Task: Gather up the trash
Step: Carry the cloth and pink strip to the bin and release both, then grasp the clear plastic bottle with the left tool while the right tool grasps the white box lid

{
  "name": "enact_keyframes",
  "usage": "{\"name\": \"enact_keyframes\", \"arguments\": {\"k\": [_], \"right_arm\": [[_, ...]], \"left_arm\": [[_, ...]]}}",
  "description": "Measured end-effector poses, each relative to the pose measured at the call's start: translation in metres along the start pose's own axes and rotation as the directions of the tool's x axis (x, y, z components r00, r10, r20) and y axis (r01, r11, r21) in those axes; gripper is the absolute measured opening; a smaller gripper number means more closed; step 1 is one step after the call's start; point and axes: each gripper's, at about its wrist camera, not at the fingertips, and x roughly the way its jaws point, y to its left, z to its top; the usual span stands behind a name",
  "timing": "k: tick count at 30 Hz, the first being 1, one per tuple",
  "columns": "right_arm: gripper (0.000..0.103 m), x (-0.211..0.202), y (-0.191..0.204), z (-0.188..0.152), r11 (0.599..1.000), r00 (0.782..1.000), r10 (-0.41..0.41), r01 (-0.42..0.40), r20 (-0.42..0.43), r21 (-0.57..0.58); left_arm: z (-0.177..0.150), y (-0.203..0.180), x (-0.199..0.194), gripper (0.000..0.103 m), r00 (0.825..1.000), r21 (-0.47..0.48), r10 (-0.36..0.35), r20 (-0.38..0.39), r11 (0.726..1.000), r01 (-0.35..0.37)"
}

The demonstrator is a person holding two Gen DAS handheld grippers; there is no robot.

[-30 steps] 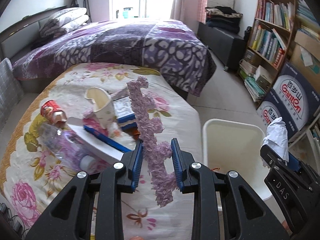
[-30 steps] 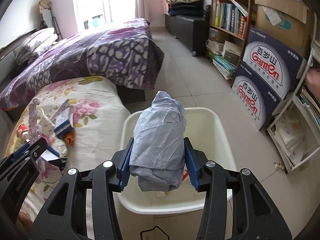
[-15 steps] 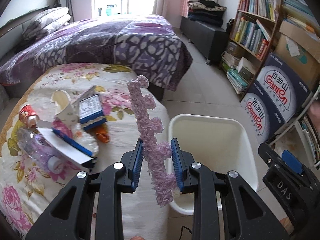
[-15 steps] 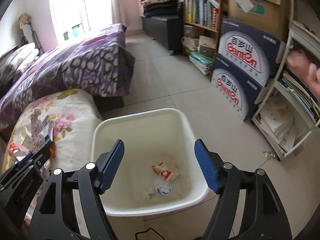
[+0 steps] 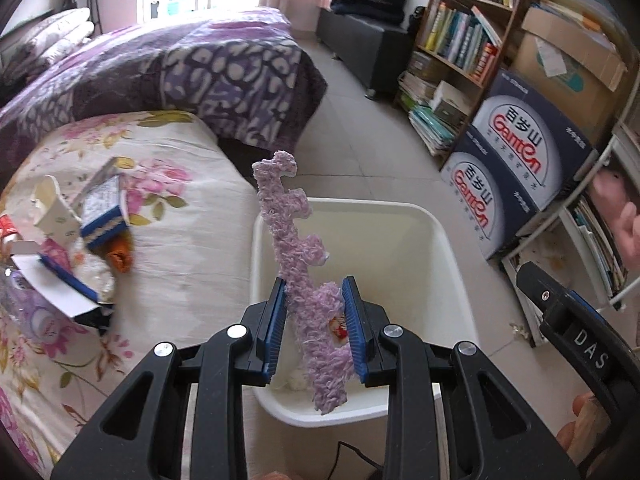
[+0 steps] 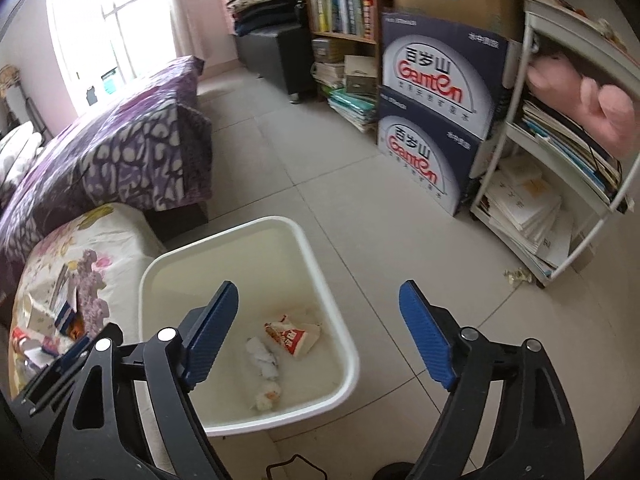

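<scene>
The left claw [image 5: 313, 330] is clamping the fuzzy strip [image 5: 298, 264] mid-frame over the bin's [image 5: 440, 236] left rim, the empty right claw [image 6: 318, 336] is opening, and a snagging release could be dropping it outside.

— From where does the left wrist view look?

— From just behind the left gripper [image 5: 314, 320], tilted down, facing the white bin [image 5: 448, 248] close below, with the flowered bed [image 5: 180, 264] to the left and the bookshelf [image 5: 460, 32] far off on the right.

— And the right wrist view?

— From behind the right gripper [image 6: 320, 336], also tilted down over the bin [image 6: 320, 276] (seen a little from the right). Both views share the bin, the bed's edge and the blue boxes [image 6: 432, 120].
</scene>
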Motion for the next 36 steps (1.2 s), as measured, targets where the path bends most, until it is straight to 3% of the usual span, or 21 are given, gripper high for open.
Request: {"name": "enact_keyframes", "arguments": {"k": [8,10,16,21,27,36], "right_arm": [[0.088,0.002,-0.019,0.002,0.999,1.0,-0.03,0.03,-0.002,0.041],[0.092,0.001,-0.021,0.001,0.998,0.999,-0.033,0.033,0.002,0.05],[0.095,-0.001,-0.023,0.002,0.998,0.999,-0.043,0.042,0.015,0.054],[0.095,-0.001,-0.019,0.003,0.998,0.999,-0.038,0.037,0.011,0.042],[0.096,-0.002,-0.004,0.0,0.999,0.999,-0.035,0.035,0.013,0.004],[0.096,0.002,0.029,-0.009,0.998,1.0,-0.007,0.006,-0.018,-0.061]], "left_arm": [[0.001,-0.012,0.01,0.031,0.993,-0.002,-0.111,-0.043,0.994,0.111],[0.001,-0.013,0.012,0.044,0.991,-0.01,-0.126,-0.047,0.992,0.126],[0.002,-0.014,0.008,0.054,0.991,-0.005,-0.13,-0.041,0.992,0.13],[0.002,-0.008,0.005,0.056,0.994,0.002,-0.1,-0.033,0.995,0.1],[0.002,0.008,0.003,0.066,0.999,-0.006,-0.046,-0.028,0.999,0.046],[-0.004,0.049,-0.002,0.083,0.992,-0.001,0.126,-0.011,0.992,-0.126]]}}
